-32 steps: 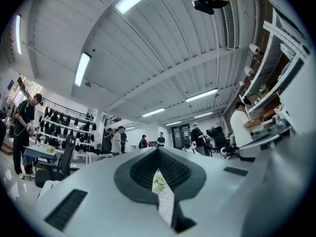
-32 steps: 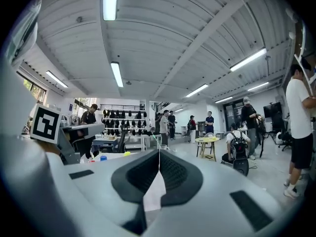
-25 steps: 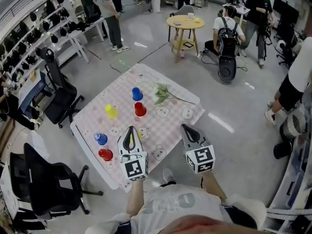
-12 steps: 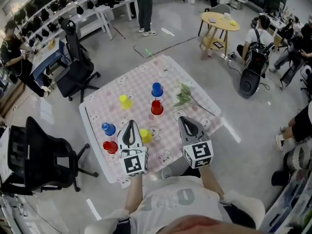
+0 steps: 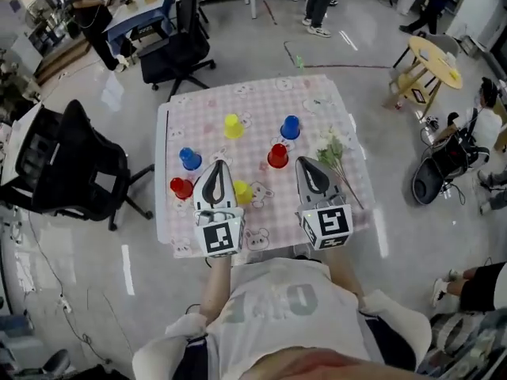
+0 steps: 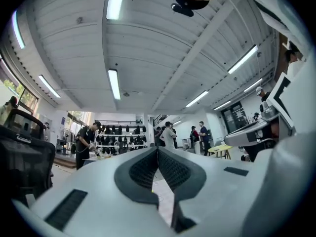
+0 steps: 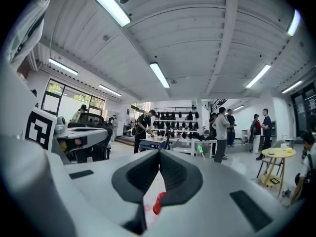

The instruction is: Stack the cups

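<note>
Several upturned cups stand on the pink checked table (image 5: 317, 101): yellow cup (image 5: 232, 125), blue cup (image 5: 291, 127), second blue cup (image 5: 189, 158), red cup (image 5: 277, 156), second red cup (image 5: 181, 188) and second yellow cup (image 5: 242, 191). My left gripper (image 5: 216, 165) hovers over the near edge between the near red and yellow cups, jaws shut and empty (image 6: 158, 149). My right gripper (image 5: 306, 163) hangs just right of the far red cup, shut with nothing held (image 7: 159, 152). A sliver of red cup (image 7: 158, 202) shows under its jaws.
A sprig of white flowers (image 5: 337, 152) lies on the cloth at the right. Black office chairs stand left (image 5: 75, 165) and beyond the table (image 5: 181, 46). A round wooden table (image 5: 433, 54) and a parked scooter (image 5: 442, 163) are at the right. People stand at the back.
The head view has swung round, so the table now lies square ahead. Both grippers have shifted with it over the table's near edge, the right one more. Both stay shut.
</note>
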Tool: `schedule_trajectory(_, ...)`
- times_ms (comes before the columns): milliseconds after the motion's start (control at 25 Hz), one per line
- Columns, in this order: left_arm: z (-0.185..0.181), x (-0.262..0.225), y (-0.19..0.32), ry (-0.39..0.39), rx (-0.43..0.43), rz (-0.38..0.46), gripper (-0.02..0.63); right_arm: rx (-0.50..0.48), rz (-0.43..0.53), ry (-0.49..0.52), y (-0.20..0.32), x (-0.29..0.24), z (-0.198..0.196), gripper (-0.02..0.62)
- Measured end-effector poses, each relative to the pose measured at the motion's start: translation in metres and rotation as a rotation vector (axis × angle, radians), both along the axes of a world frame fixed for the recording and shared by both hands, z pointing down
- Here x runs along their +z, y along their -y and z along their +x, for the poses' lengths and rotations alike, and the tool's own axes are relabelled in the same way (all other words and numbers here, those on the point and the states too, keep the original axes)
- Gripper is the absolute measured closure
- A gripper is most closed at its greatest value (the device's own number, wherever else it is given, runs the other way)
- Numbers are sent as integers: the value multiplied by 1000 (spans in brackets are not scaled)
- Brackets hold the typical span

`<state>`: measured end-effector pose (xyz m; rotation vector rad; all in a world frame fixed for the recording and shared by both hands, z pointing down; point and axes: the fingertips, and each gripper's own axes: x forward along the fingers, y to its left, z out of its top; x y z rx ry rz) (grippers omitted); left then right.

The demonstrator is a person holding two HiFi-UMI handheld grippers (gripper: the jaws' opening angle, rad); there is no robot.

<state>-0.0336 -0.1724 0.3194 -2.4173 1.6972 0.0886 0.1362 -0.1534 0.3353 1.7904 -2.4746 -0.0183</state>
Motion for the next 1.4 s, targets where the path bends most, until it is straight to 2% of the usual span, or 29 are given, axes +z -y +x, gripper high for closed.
schedule_trajectory(240,-5,1,-10,5,-141,-9,578,-124,7,0,12,-2,0,566)
schedule_trajectory(440,-17,5,-24,16,-222,-21,578,-184,-4,4,11,5,-4,566)
schedule_trajectory(600,-29,2,-25,-12,-251,4,578,-203,-4,11,12,10,-11,566)
schedule_trajectory(760,-38,2,-26,3,-267,-3,578,-222,-13,11,13,11,-15,565)
schedule_trajectory(1040,-40,8,-22,-13,-253,-13,577,-224,-72,2,30,23,-18,557)
schedule_trajectory(1080,-40,9,-22,-11,-250,-15,577,-228,-93,-2,34,28,-18,533)
schedule_trajectory(1200,-43,11,-21,-9,-246,-20,577,-242,-172,-12,46,50,-23,406)
schedule_trajectory(1400,-56,13,-22,-14,-263,-18,577,-233,-292,-76,79,100,-28,368)
